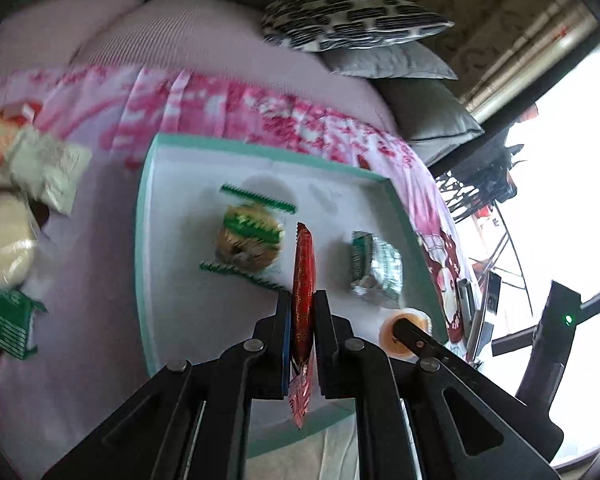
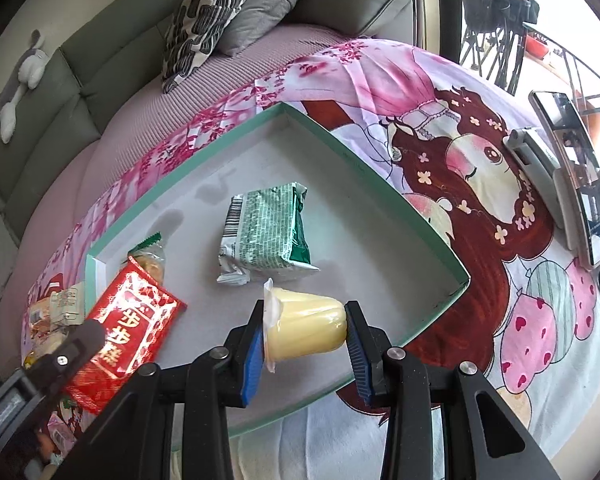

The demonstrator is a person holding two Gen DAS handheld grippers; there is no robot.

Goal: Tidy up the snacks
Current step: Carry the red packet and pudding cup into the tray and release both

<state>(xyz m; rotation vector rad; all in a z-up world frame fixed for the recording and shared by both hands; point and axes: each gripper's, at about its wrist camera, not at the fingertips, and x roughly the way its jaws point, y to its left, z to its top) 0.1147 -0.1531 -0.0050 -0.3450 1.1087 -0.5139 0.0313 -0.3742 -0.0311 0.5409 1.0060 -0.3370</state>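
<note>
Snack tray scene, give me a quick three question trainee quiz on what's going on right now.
1. True or false: the left claw is shut on a red packet.
2. What does the right claw hold? A) green-and-silver packet B) yellow pudding cup C) phone
3. Fill in: the green-and-silver packet lies inside the ____-rimmed tray.

Key: 1 true. 2 B, the yellow pudding cup, held on its side between the pads. 3 green (mint green).

Daylight floods in from the blown-out window [image 1: 560, 200]; the left view is smeared with motion blur, both views bend at their edges.
</note>
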